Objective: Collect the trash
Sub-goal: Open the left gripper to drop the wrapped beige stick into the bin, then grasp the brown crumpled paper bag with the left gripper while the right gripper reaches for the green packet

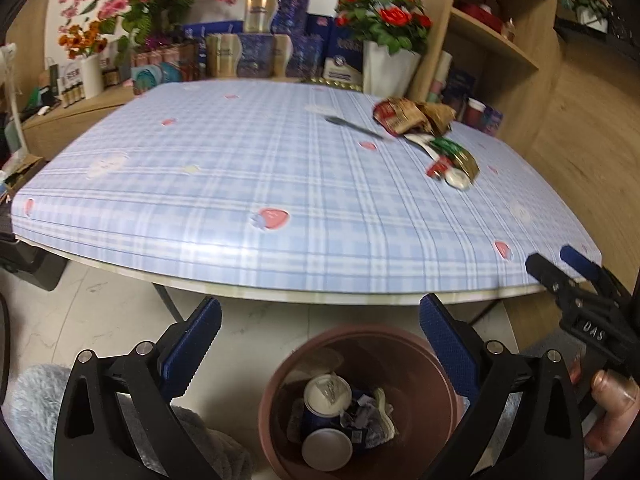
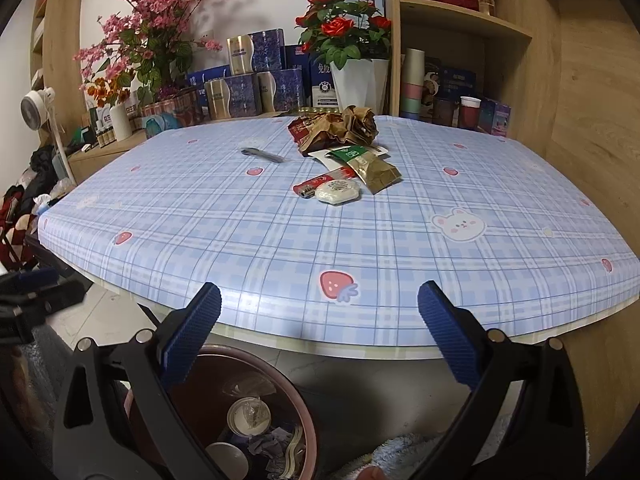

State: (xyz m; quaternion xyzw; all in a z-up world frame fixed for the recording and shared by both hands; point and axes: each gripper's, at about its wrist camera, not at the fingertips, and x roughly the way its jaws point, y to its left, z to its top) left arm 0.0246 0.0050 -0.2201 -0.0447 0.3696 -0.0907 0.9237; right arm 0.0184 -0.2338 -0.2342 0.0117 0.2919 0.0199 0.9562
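With both jaws spread wide and empty, the left gripper (image 1: 320, 344) hovers over the round brown plastic bin (image 1: 448, 364), the right gripper (image 2: 319, 332) faces crumpled brown-and-red wrappers (image 2: 340, 132) far ahead, apparently loose, so a hasty pinch could scatter them off the blue checked table (image 2: 400, 248).

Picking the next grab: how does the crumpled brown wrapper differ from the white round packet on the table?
The brown wrapper is bulky, crumpled and lies at the far side of the table; the white packet is small, flat, smooth and lies nearer. The wrapper is brown and red, the packet white. Both lie untouched in the same litter cluster.
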